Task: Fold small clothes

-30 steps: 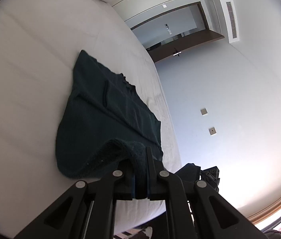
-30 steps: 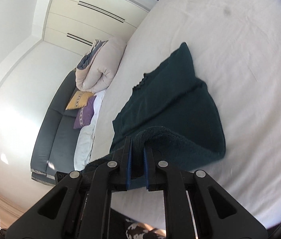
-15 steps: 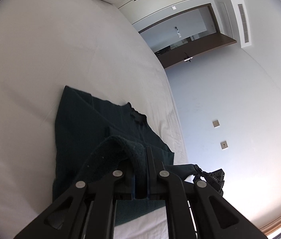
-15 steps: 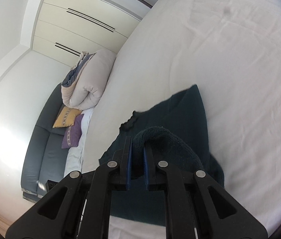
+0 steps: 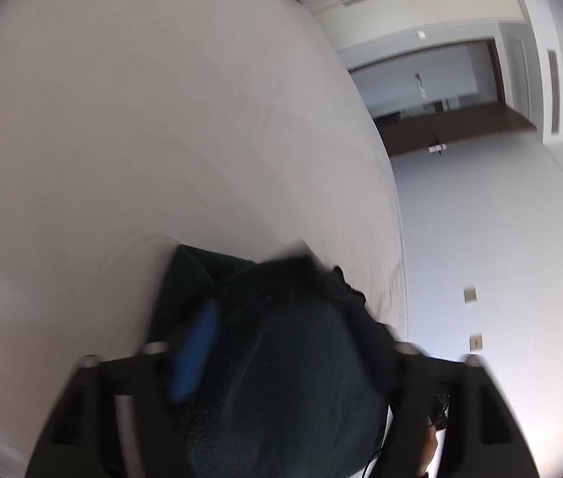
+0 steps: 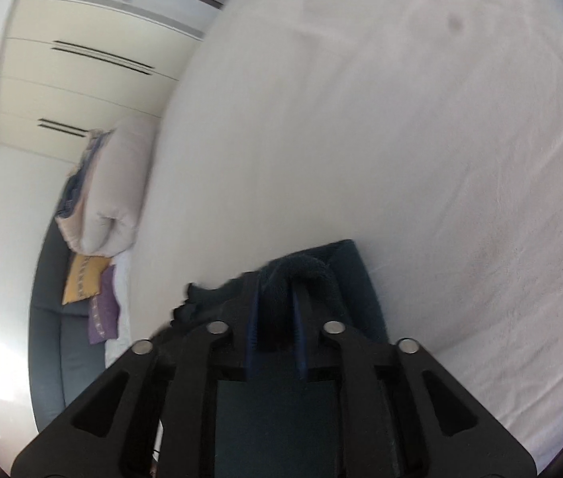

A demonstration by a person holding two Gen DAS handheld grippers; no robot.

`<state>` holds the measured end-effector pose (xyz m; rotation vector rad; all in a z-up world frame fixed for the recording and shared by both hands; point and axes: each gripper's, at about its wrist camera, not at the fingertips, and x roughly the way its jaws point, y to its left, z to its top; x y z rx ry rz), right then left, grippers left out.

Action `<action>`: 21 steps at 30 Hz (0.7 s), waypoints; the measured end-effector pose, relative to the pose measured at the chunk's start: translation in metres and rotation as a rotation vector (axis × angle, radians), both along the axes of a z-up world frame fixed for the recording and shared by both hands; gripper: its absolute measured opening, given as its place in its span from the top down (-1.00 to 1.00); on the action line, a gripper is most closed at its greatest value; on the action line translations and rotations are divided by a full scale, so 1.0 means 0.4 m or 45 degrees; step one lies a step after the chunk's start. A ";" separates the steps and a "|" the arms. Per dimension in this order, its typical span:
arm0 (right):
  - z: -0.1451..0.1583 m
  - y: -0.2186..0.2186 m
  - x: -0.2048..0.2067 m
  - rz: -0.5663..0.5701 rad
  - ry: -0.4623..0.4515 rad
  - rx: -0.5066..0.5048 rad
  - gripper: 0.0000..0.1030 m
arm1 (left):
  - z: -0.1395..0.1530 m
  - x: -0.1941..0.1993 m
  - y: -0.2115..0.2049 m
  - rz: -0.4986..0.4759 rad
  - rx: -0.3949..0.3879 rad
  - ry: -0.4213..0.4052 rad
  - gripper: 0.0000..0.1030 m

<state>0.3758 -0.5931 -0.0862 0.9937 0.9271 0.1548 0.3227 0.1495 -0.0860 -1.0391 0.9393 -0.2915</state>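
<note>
White bed (image 5: 161,139) fills most of both views, sheet faintly creased, one small dark spot toward the far end in the right view. Room beyond: cream wardrobe (image 6: 82,79) with dark slot handles, pale wall (image 5: 500,239) with two small plates, dark-framed doorway (image 5: 440,99). Grey sofa (image 6: 46,338) runs along the bed's side, carrying a rolled beige duvet (image 6: 114,191), a yellow cushion (image 6: 82,279) and a purple cushion (image 6: 102,314). Dark green garment (image 5: 281,358) lies on the near part of the bed close to its edge, bunched up right at both tongs; much of it blurred. Left tongs (image 5: 277,362): fingers stand wide apart, jaws have just been opening; the garment sits heaped between them, and a blue pad (image 5: 195,354) shows beside the cloth, the view too blurred to show whether it touches. The other finger is hidden behind the fabric. Right tongs (image 6: 277,318): jaws part-way apart, also just been opening; a thick fold of the garment (image 6: 293,275) humps up between the blue pads and drapes over the fingertips. Whether the pads still press it, cannot tell.
</note>
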 end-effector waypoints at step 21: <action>0.120 0.087 -0.372 0.170 -0.195 -0.477 -0.76 | 0.041 -0.332 -0.070 -0.151 0.535 -0.136 -0.24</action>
